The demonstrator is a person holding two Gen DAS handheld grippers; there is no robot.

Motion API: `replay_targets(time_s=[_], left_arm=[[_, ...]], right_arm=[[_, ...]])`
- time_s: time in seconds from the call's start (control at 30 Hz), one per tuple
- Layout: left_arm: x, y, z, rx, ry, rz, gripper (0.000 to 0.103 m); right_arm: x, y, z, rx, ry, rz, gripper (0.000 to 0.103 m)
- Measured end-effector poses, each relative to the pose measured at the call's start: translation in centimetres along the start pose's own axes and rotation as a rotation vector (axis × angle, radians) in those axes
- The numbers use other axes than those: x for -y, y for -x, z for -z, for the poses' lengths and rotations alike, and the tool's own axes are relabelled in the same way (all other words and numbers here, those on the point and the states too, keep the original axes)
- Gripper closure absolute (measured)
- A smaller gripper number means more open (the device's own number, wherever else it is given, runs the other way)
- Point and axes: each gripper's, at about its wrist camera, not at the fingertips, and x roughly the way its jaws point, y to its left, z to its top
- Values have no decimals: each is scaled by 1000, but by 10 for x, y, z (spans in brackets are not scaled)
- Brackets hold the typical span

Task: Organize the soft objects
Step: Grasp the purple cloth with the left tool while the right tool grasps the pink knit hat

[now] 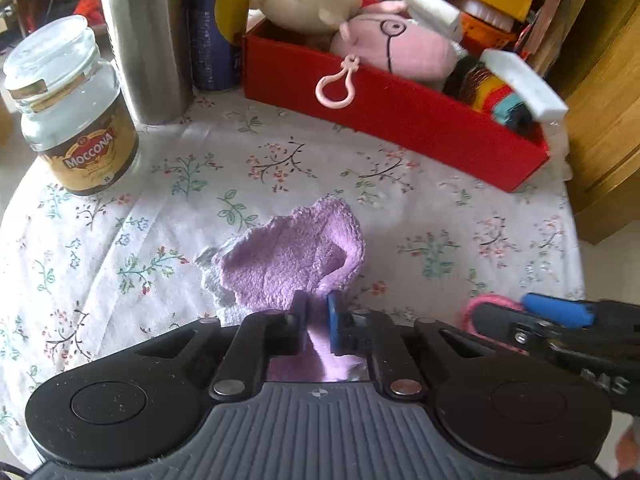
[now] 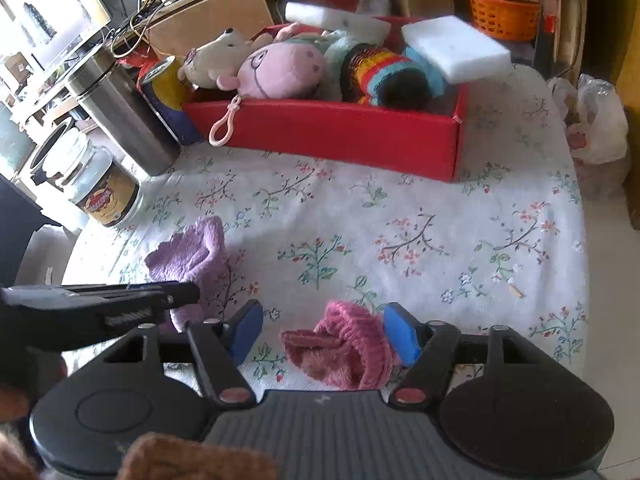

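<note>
Left tool (image 1: 318, 304): jaws clenched on the near edge of the purple fuzzy cloth (image 1: 296, 256). A fold of the fabric is pinched between the two pads and shows again behind them. The rest of the cloth lies crumpled on the bench (image 1: 400, 216), which is covered by a white floral tablecloth, about mid-bench and well short of the red box (image 1: 400, 120).

Right tool (image 2: 324, 330): jaws part-open, straddling the pink knitted piece (image 2: 344, 344). The right blue pad touches the knit; the left pad stands clear of it with bare tablecloth between. No firm grip is visible. The pink piece lies on the bench at its near edge, just to the right of the purple cloth. In the left wrist view only a sliver of it shows under the right tool's finger.

Red box: at the far side of the bench, already holding a cream plush (image 1: 304, 0), a pink pig plush (image 1: 400, 44) whose pink clip loop (image 1: 334, 86) hangs over the front wall, a striped knitted item (image 2: 380, 72) and two white foam blocks (image 2: 456, 46) resting on top.

Left of the box, in a row: blue and yellow can (image 1: 214, 32), steel flask (image 1: 144, 40), glass coffee jar (image 1: 76, 112) labelled Moccona.

Right edge of the bench: white plastic bag (image 2: 596, 124). An orange basket (image 2: 504, 12) sits behind the box.
</note>
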Motion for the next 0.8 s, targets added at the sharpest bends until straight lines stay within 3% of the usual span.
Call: replay_targets(time_s=[0.13, 0.33, 0.4, 0.63, 0.7, 0.8], left_arm=[[3, 4, 0, 5, -12, 27, 102], [6, -12, 2, -49, -27, 31, 100], [8, -20, 2, -79, -27, 33, 87], [25, -29, 5, -81, -116, -32, 85], [29, -29, 5, -88, -127, -8, 62], [30, -30, 4, -93, -111, 7, 54]], right_arm=[[3, 0, -2, 3, -30, -7, 83], [5, -7, 0, -22, -46, 19, 82], [4, -10, 0, -30, -49, 20, 81], [7, -14, 3, -51, -31, 32, 79], [9, -16, 4, -67, -39, 30, 70], [11, -15, 4, -62, -51, 39, 69]])
